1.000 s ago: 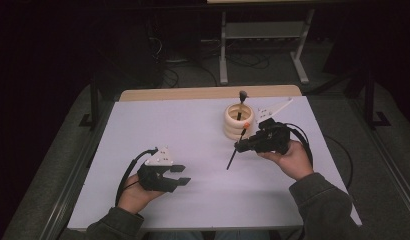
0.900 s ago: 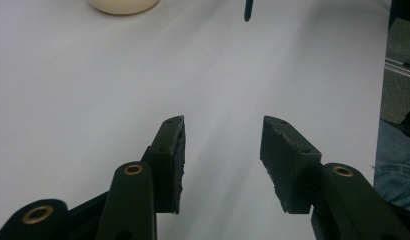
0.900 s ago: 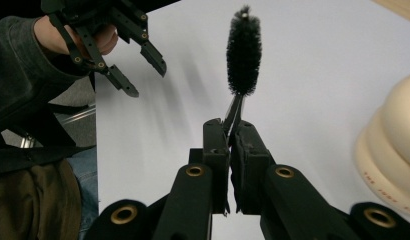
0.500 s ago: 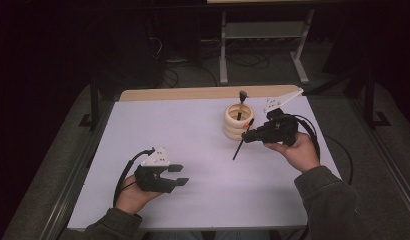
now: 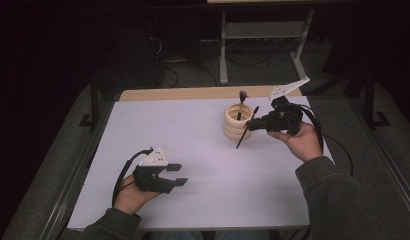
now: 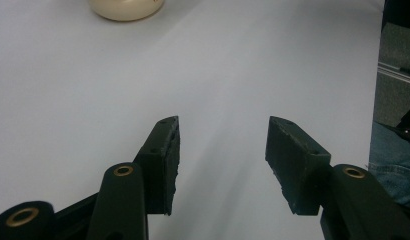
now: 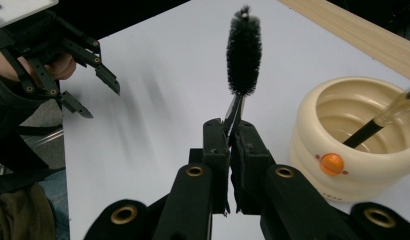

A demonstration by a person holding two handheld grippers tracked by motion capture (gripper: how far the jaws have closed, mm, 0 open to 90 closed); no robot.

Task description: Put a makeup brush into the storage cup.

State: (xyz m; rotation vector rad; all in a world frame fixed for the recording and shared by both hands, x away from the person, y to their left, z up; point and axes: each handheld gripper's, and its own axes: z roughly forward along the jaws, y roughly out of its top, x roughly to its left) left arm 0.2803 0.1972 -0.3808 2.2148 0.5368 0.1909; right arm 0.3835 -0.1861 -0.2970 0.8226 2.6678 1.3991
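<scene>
My right gripper (image 7: pixel 232 131) is clamped tight on the thin handle of a black brush (image 7: pixel 243 50), bristles standing up beyond the jaw tips in the right gripper view. From above, the right gripper (image 5: pixel 250 124) hangs over the table's (image 5: pixel 203 140) far right part with the brush (image 5: pixel 246 129) slanting down and toward me, its low end over the white surface just beside the cup (image 5: pixel 238 122). The cup (image 7: pixel 353 135), a cream ribbed holder with a small orange button on its wall, stands just right of my jaws in the right gripper view. Inside it a second brush (image 7: pixel 378 122) leans against the rim, dark handle down in the bowl; from above its dark tuft (image 5: pixel 242 95) sticks up out of the mouth. I cannot tell whether anything else lies in the cup.

My left gripper (image 5: pixel 175 175) rests low over the near left of the table, well apart from the cup. Its jaws have just been opening and stand about half apart with nothing between the pads (image 6: pixel 169 165), bare white table beneath them.
</scene>
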